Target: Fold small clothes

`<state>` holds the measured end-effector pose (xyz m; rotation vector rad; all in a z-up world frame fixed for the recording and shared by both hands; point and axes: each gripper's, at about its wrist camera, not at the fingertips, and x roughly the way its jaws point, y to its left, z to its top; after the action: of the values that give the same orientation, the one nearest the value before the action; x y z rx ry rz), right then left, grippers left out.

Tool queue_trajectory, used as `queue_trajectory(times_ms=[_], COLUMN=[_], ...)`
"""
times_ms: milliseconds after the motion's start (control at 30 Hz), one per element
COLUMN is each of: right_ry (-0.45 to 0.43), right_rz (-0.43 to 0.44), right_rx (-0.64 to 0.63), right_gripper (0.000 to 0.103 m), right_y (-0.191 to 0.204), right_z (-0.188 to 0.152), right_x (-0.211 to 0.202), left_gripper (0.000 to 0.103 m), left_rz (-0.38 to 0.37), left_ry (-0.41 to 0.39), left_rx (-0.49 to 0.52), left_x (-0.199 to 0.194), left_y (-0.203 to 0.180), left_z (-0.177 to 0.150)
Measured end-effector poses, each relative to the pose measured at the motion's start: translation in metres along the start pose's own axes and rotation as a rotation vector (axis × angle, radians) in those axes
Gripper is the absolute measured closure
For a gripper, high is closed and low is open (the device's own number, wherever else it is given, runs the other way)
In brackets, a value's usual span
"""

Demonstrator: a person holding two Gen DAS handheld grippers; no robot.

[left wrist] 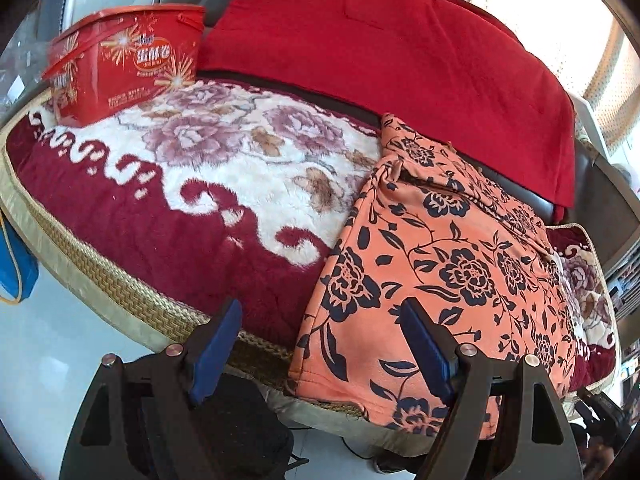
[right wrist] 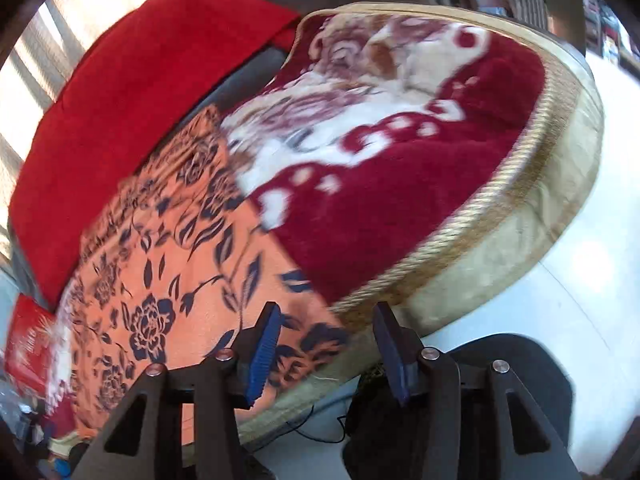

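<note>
On the plush seat cushion [left wrist: 168, 216], patterned in dark red and cream with pink flowers and edged with a woven gold border [left wrist: 100, 276], lay the orange garment [left wrist: 432, 280] printed with dark blue flowers. It was spread flat over the cushion's right part as the left wrist view showed it, its near hem hanging over the gold border and its far end reaching up toward the red blanket [left wrist: 400, 60] draped behind. A fold or seam ran across its upper part.

The left claw [left wrist: 324, 344] stood released, its blue pads wide apart and gripping nothing; the right pad [left wrist: 424, 348] sat in front of the garment's near edge, the left pad [left wrist: 216, 344] in front of the border. Whether either touched the cloth could not be told.

The right claw [right wrist: 326, 348] was also unclenched, its jaws narrower than the left's. Its left pad [right wrist: 264, 356] lay over the garment's near corner [right wrist: 304, 344], while the other finger [right wrist: 394, 356] stood before the gold border; no cloth was pinched between them. That view was blurred.

A red printed tin [left wrist: 128, 68] sat on the far left of the cushion, well apart from the garment. A blue object [left wrist: 18, 272] hung at the left edge.
</note>
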<state>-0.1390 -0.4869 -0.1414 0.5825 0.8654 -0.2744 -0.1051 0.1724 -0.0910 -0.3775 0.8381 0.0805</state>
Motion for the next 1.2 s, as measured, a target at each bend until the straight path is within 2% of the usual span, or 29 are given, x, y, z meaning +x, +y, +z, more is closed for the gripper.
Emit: queue_trajectory(times_ms=[33,100,167,267,367,467,533,567,600,633,733,767,800,833,867,933,967,1000,1067,1133,1200], right_ry=[-0.004,-0.008,-0.016,0.008,0.078,0.206,0.205,0.202,0.207,0.213,0.198,0.192,0.196,0.202,0.207,0.221,0.222,0.229,0.244,0.252,0.238], right_rz=[0.017,0.094,0.138,0.149,0.134,0.11,0.108,0.125,0.131,0.131,0.156,0.168,0.171,0.172,0.171,0.174,0.178,0.18,0.148,0.167,0.192], right_rx=[0.0,-0.002,-0.031,-0.089,-0.131,-0.142,-0.181,-0.194,-0.192,-0.188,-0.174,-0.167,-0.162,-0.157,-0.156,-0.18,-0.195,-0.207,-0.219,-0.186,-0.176], right_gripper=[0.049,0.033,0.032,0.032,0.032,0.031,0.031,0.036,0.047,0.051,0.054,0.049,0.03,0.024,0.023,0.023,0.028,0.043,0.061,0.064,0.065], right_y=[-0.003,-0.004,0.003,0.022,0.035,0.035,0.041,0.042,0.042,0.04,0.037,0.036,0.033,0.032,0.032,0.039,0.041,0.043,0.046,0.043,0.042], right_z=[0.002,0.003,0.005,0.011,0.015,0.008,0.007,0.006,0.006,0.006,0.005,0.005,0.004,0.003,0.003,0.002,0.002,0.001,0.001,0.003,0.004], right_x=[-0.005,-0.013,-0.014,0.002,0.033,0.066,0.066,0.063,0.063,0.061,0.053,0.051,0.051,0.053,0.055,0.059,0.059,0.059,0.064,0.062,0.054], left_gripper=[0.021,0.021,0.021,0.021,0.021,0.021,0.021,0.021,0.021,0.021,0.021,0.021,0.021,0.02,0.02,0.02,0.02,0.021,0.035,0.064,0.079], left_rz=[-0.004,-0.018,-0.022,-0.02,-0.004,0.013,0.039,0.048,0.046,0.034,0.015,0.016,0.018,0.017,0.013,0.019,0.019,0.018,0.009,0.006,-0.042], left_ry=[0.009,0.025,0.031,0.038,0.076,0.127,0.154,0.145,0.143,0.147,0.118,0.119,0.135,0.156,0.181,0.215,0.211,0.21,0.227,0.243,0.252], left_rx=[-0.003,-0.006,-0.01,-0.003,-0.007,-0.012,0.005,0.029,0.041,0.036,0.016,0.017,0.022,0.024,0.027,0.062,0.07,0.075,0.084,0.062,0.045], left_x=[0.003,0.008,0.011,0.016,0.029,0.042,0.049,0.049,0.048,0.046,0.04,0.04,0.045,0.05,0.056,0.067,0.067,0.067,0.07,0.071,0.066], left_y=[-0.001,-0.004,-0.006,-0.008,-0.006,-0.002,-0.002,-0.003,-0.005,-0.005,-0.004,-0.004,-0.005,-0.005,-0.007,-0.011,-0.012,-0.013,-0.015,-0.01,-0.006], left_z=[0.0,-0.001,-0.002,-0.003,-0.006,-0.011,-0.016,-0.017,-0.018,-0.018,-0.015,-0.015,-0.016,-0.017,-0.017,-0.02,-0.021,-0.022,-0.024,-0.023,-0.02])
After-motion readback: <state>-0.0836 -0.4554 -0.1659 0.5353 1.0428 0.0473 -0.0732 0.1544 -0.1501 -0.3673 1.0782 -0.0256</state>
